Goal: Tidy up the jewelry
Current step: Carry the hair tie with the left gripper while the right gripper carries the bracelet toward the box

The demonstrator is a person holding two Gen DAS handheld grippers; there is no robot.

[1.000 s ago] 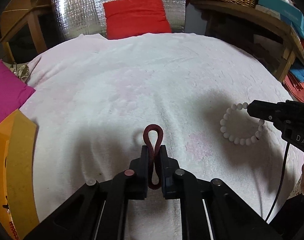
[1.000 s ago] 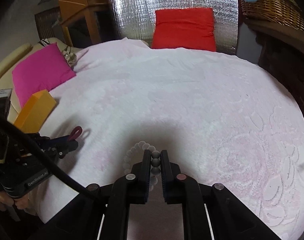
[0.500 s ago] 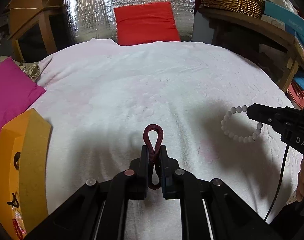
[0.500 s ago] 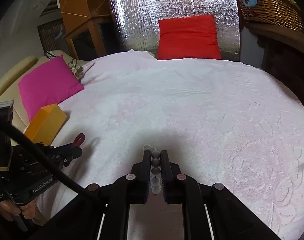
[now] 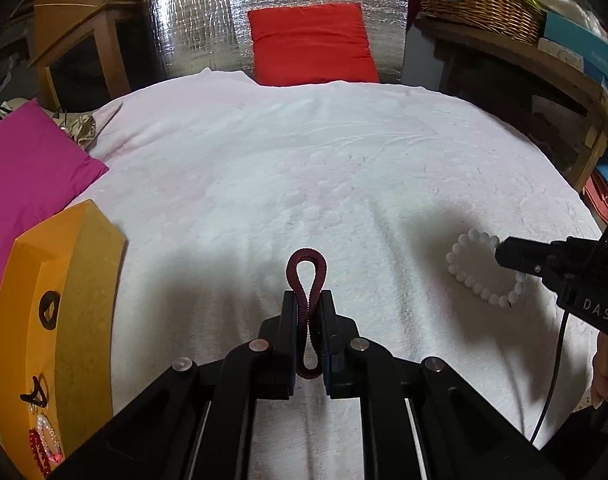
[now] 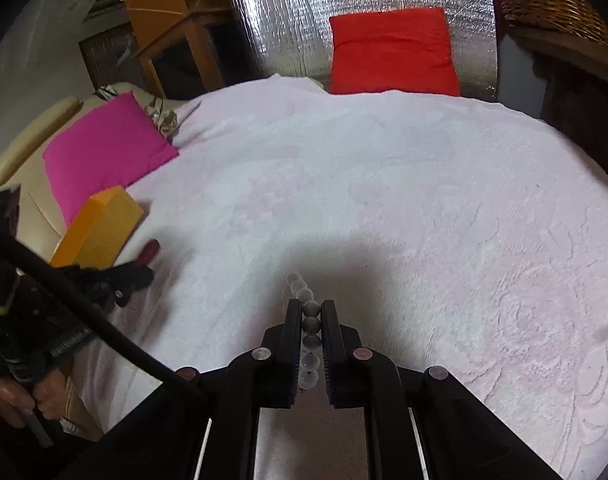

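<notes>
Maroon coil bracelet [image 5: 306, 280] is sitting pinched in my left gripper [image 5: 307, 300], low centre. Only this view is showing the whole white bead bracelet [image 5: 483, 268] at right, clamped by my right gripper [image 5: 515, 258], and the orange box's [image 5: 84, 280] inside. My right view is showing beads [image 6: 311, 320] edge-on between pressed fingers [image 6: 292, 332].

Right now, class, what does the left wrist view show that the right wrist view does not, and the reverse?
Left only: the dark red coiled bracelet pinched into a loop, and beads hanging on the orange wooden stand's face. Right only: the white bead bracelet edge-on between the right claw's fingers, and a cream armrest. Both: the pale pink blanket and red cushion.
</notes>
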